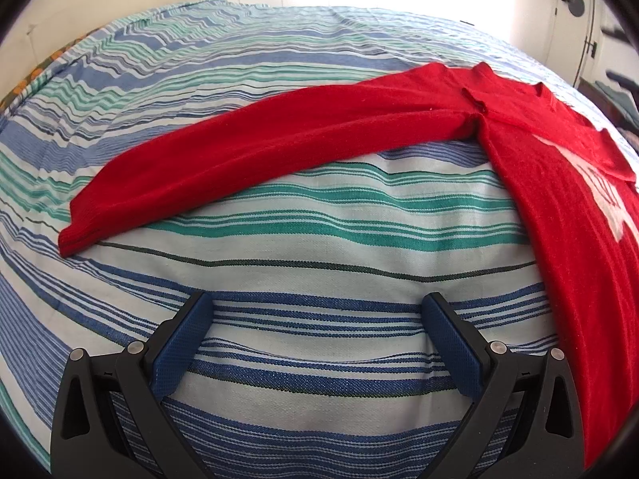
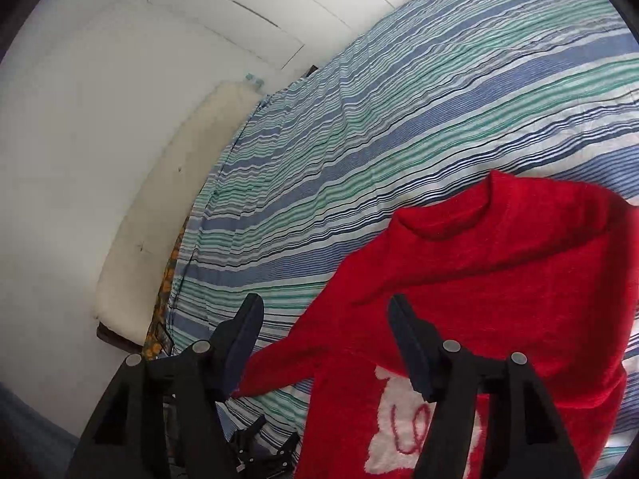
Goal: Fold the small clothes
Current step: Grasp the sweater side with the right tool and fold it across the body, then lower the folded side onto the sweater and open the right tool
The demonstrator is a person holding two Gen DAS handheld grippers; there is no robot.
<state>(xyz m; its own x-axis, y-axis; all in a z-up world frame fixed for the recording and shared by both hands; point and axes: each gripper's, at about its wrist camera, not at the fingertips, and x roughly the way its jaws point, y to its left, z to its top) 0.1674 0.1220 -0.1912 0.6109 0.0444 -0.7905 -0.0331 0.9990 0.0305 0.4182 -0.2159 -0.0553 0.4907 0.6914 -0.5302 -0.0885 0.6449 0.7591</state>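
Lying spread on the striped bedspread [image 1: 303, 235], the red sweater [image 1: 559, 183] is laid face up with its white patch [image 2: 399, 439] showing, presumably so that the folds can be made over a flat body. Its long sleeve [image 1: 247, 159] is stretched straight out to the side, away from the body, which leaves the cuff [image 1: 80, 235] free to be picked up and carried across the chest.

The left tool [image 1: 317, 311] is held low over bare bedspread, just short of the sleeve, its jaws spread wide and nothing between them; it is judged to be lined up for a reach toward the sleeve or its cuff. The right tool [image 2: 325, 319] is held above the sweater's chest near the sleeve seam, also spread wide and gripping nothing. The collar [image 2: 459, 215] is seen beyond it, pointing toward the far side of the bed.

No fold is seen yet, so the task is judged to be at its start. The knit looks soft and thick, so a pinch taken near the cuff's edge is likely to be needed to lift both layers together.
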